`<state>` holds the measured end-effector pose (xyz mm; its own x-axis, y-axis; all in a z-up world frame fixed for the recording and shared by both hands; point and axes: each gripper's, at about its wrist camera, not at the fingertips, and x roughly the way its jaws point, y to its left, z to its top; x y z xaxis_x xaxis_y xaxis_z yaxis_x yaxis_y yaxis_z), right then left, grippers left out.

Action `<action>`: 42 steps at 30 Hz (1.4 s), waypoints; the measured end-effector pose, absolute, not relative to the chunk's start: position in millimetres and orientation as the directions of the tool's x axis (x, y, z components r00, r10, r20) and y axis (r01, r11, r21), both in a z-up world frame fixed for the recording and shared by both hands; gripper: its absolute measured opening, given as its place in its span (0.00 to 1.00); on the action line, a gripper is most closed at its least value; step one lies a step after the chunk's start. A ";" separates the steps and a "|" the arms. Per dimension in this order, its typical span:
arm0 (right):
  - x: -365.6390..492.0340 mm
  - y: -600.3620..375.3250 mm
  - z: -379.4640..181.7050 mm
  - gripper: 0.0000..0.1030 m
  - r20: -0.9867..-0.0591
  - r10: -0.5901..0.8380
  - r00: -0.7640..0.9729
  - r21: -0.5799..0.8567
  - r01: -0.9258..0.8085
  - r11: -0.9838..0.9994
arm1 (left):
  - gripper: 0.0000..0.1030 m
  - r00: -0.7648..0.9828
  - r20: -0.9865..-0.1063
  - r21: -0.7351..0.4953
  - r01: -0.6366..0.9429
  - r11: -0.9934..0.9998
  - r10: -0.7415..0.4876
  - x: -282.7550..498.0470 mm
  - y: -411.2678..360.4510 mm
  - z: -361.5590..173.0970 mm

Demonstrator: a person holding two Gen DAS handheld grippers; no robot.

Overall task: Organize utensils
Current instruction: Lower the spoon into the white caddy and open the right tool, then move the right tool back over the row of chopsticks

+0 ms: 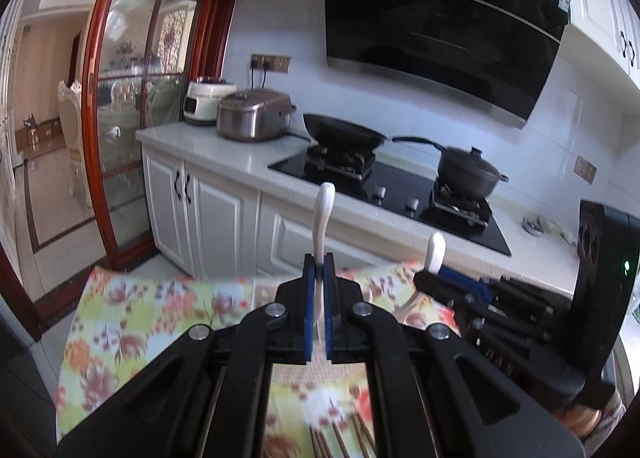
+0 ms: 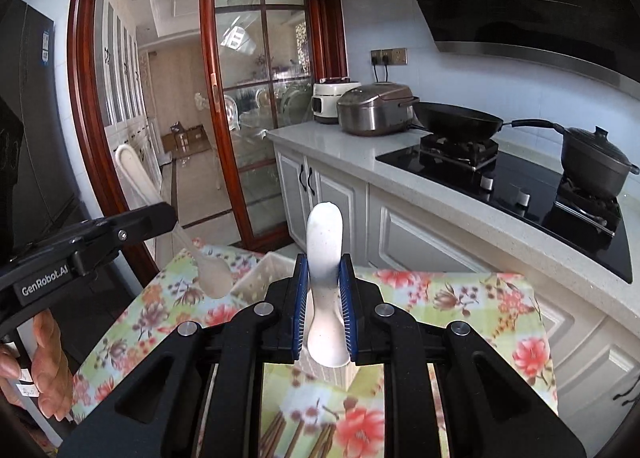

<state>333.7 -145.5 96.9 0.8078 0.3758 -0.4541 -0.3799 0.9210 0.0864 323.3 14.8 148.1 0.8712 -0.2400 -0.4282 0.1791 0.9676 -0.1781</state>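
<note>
My left gripper (image 1: pixel 319 266) is shut on a white spoon (image 1: pixel 322 218), handle pointing up, held above the floral tablecloth (image 1: pixel 160 306). My right gripper (image 2: pixel 324 270) is shut on a second white spoon (image 2: pixel 325 254), handle up. In the left wrist view the right gripper (image 1: pixel 434 278) shows at right with its spoon handle (image 1: pixel 435 250). In the right wrist view the left gripper (image 2: pixel 152 218) shows at left, its spoon bowl (image 2: pixel 214 278) hanging over a white basket (image 2: pixel 264 274). Brown chopsticks (image 1: pixel 340 438) lie on the cloth below; they also show in the right wrist view (image 2: pixel 296 434).
A kitchen counter (image 1: pixel 224 150) runs behind with two rice cookers (image 1: pixel 252 114), a black wok (image 1: pixel 344 132) and a lidded pot (image 1: pixel 468 170) on the hob. White cabinets (image 1: pixel 208 214) stand close behind the table. A glass sliding door (image 2: pixel 248 98) is at left.
</note>
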 end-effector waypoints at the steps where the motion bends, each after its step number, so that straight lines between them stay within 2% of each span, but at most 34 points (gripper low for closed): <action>1: 339.0 -144.9 95.4 0.17 -0.446 0.377 0.812 0.091 -0.378 0.921 | 0.04 0.877 -0.422 -0.171 0.173 0.970 -0.231 330.1 14.4 147.6; 5: 356.4 -137.7 80.3 0.17 -0.421 0.379 0.824 0.083 -0.381 0.921 | 0.04 0.888 -0.406 -0.163 0.161 0.973 -0.215 357.1 13.4 133.5; 12: 382.0 -136.0 40.7 0.17 -0.422 0.385 0.821 0.124 -0.369 0.921 | 0.04 0.898 -0.399 -0.132 0.142 0.981 -0.183 384.3 12.2 76.6; 19: 388.7 -130.1 11.4 0.17 -0.460 0.400 0.793 0.116 -0.393 0.912 | 0.06 0.863 -0.466 -0.150 0.142 0.978 -0.197 397.3 20.5 27.3; 21: 387.3 -129.5 8.3 0.18 -0.464 0.389 0.796 0.102 -0.388 0.916 | 0.10 0.857 -0.477 -0.154 0.135 0.979 -0.193 397.9 23.0 21.5; 27: 375.8 -136.4 14.5 0.19 -0.460 0.384 0.800 0.104 -0.381 0.919 | 0.32 0.871 -0.459 -0.151 0.116 0.982 -0.174 379.4 31.4 28.9; 32: 351.5 -146.7 24.9 0.19 -0.454 0.379 0.806 0.108 -0.373 0.922 | 0.61 0.894 -0.434 -0.151 0.051 0.987 -0.112 341.5 41.4 44.9; 37: 317.1 -158.1 18.5 0.19 -0.485 0.361 0.797 0.118 -0.349 0.930 | 0.85 0.898 -0.438 -0.144 -0.031 0.989 -0.035 295.6 51.2 48.5; 42: 282.0 -167.4 -7.5 0.19 -0.537 0.327 0.778 0.122 -0.312 0.942 | 0.92 0.885 -0.466 -0.139 -0.055 0.989 -0.016 251.9 57.8 36.9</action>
